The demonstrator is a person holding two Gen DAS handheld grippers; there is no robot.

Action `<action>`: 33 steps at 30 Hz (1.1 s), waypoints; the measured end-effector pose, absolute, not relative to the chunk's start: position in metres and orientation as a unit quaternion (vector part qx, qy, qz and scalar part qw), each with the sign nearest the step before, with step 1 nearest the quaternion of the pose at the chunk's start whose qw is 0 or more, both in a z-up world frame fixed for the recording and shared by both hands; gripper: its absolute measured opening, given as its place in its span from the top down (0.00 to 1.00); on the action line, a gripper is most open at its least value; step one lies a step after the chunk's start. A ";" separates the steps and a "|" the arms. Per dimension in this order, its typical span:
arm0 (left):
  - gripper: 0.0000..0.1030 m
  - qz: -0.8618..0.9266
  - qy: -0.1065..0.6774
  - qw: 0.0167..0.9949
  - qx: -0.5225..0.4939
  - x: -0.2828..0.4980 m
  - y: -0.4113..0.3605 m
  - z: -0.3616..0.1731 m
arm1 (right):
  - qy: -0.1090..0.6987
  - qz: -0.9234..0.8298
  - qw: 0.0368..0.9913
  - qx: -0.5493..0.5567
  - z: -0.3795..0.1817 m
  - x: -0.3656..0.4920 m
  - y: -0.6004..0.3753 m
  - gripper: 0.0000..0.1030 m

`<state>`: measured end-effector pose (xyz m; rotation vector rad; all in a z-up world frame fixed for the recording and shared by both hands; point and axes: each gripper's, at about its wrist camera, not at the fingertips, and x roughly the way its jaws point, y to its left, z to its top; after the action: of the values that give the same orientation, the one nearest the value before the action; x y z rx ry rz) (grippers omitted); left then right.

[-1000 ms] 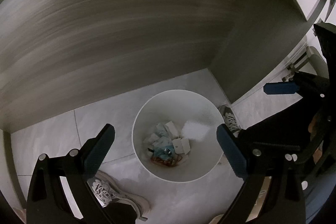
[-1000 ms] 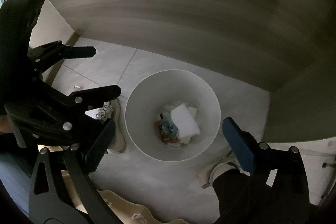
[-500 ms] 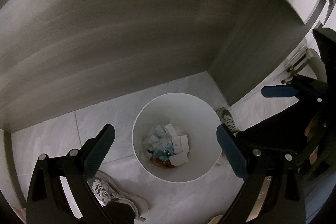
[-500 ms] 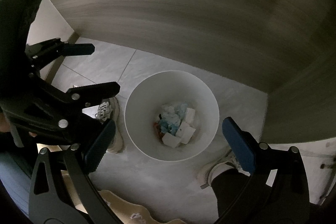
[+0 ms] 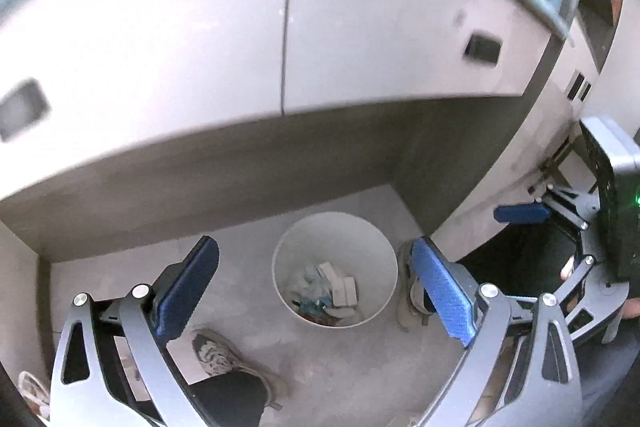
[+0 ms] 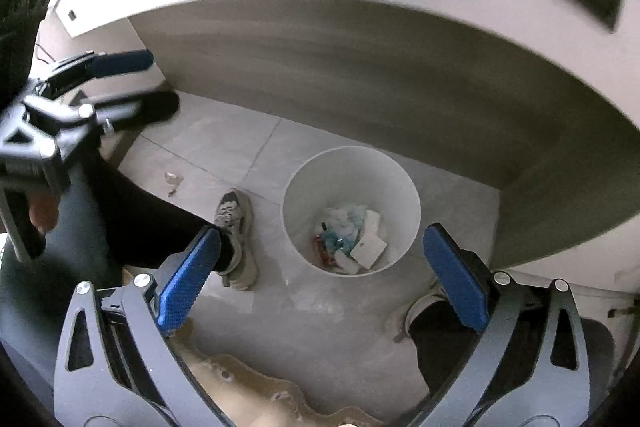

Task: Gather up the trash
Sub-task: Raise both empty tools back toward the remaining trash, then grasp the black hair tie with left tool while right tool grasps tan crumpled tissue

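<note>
1. My left gripper (image 5: 316, 281) is spread wide with nothing between its blue pads; my right gripper (image 6: 334, 269) is the same, jaws far apart and empty. Both hang well above the floor, pointing down.

2. The trash (image 6: 352, 237) I have gathered lies at the bottom of the white bin (image 6: 304, 183), which stands upright on the tiled floor under the desk edge (image 6: 360, 67), between my two shoes. It is a loose heap: white paper or card pieces, a crumpled bluish scrap, something reddish beneath.

3. One more small scrap (image 6: 173, 180) lies on the tiles to the left of the bin, well apart from it, near my left leg. It is too small to tell what it is.

4. I judge that scrap to be light and soft, likely crumpled paper or wrapper. It should crush easily and may skid on the smooth tile.

5. I would pinch it across its raised middle, pads low to the floor.

6. The bin itself looks thin-walled and light; the rim is its best hold.
</note>
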<state>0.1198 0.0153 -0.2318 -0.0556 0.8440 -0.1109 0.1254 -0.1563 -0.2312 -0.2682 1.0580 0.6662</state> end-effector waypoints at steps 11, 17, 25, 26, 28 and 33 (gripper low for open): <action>0.07 -0.030 0.289 0.956 -0.034 0.094 0.022 -0.084 | 0.330 0.317 0.882 -0.111 -0.053 0.107 -0.176 0.05; 0.06 -0.016 0.263 0.964 -0.028 0.127 0.010 -0.031 | 0.259 0.294 0.913 -0.114 0.028 0.128 -0.184 0.05; 0.06 -0.021 0.277 0.961 -0.011 0.224 -0.002 0.003 | 0.247 0.274 0.921 -0.124 0.073 0.185 -0.188 0.05; 0.06 -0.021 0.281 0.959 -0.013 0.240 -0.003 0.005 | 0.251 0.272 0.920 -0.130 0.075 0.197 -0.185 0.05; 0.06 -0.024 0.292 0.956 -0.018 0.276 -0.002 0.006 | 0.259 0.267 0.917 -0.145 0.075 0.224 -0.180 0.05; 0.06 -0.022 0.319 0.947 -0.022 0.360 0.003 0.000 | 0.285 0.257 0.910 -0.156 0.062 0.291 -0.182 0.05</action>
<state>0.3603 0.0031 -0.0001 -0.0451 0.6499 -0.0447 0.2913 -0.1823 0.0623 -0.3210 0.5878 0.5306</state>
